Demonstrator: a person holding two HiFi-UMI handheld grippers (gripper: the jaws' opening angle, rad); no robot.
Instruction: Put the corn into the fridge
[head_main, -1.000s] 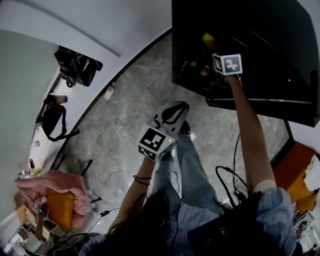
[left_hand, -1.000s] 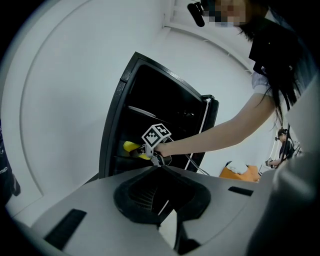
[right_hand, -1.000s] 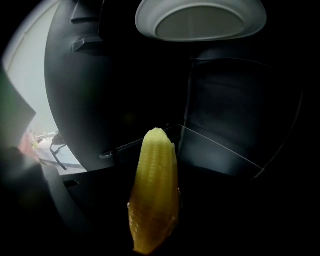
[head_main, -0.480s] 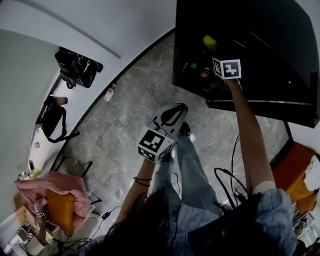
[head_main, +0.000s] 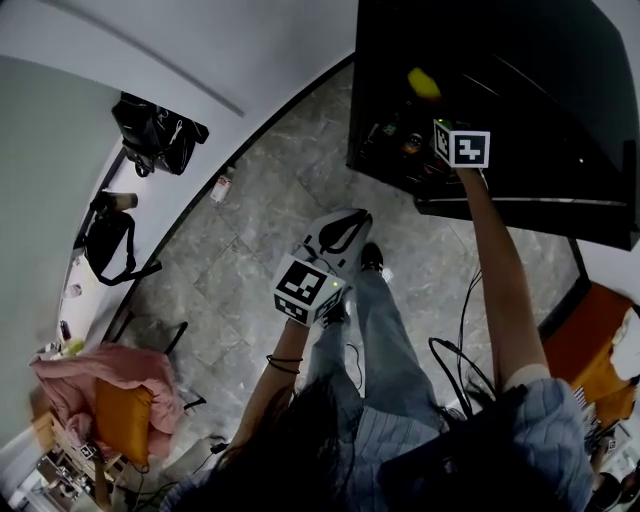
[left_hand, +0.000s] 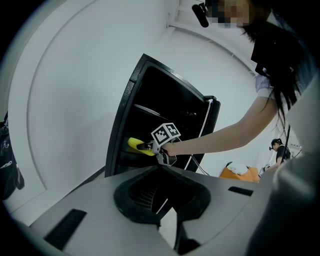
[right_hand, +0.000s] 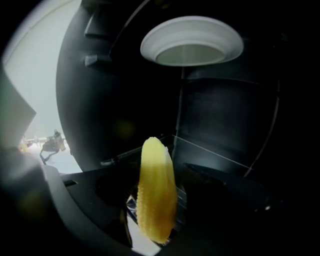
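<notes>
A yellow corn cob (right_hand: 156, 192) points into the black fridge (head_main: 560, 120), over a glass shelf (right_hand: 215, 155). It lies between the jaws of my right gripper (right_hand: 157, 202), which are opening. A slit of light shows between the corn and the left jaw. From above, the corn (head_main: 423, 82) sticks out past the right gripper (head_main: 434, 108), deep in the open fridge. My left gripper (head_main: 362, 215) hangs over the floor at my knees, tips together and empty. Its own view looks at the fridge (left_hand: 130, 110) and the corn (left_hand: 136, 145).
A round white fitting (right_hand: 191, 40) sits in the fridge ceiling. Small items fill the lower fridge shelves (head_main: 400, 135). Black bags (head_main: 150, 130) rest on the white counter at left. A pink cloth (head_main: 110, 375) lies over an orange seat. Cables (head_main: 455, 360) trail across the stone floor.
The right gripper's marker cube has slid a little back toward me while the corn has stayed almost in place. The left gripper has kept still.
</notes>
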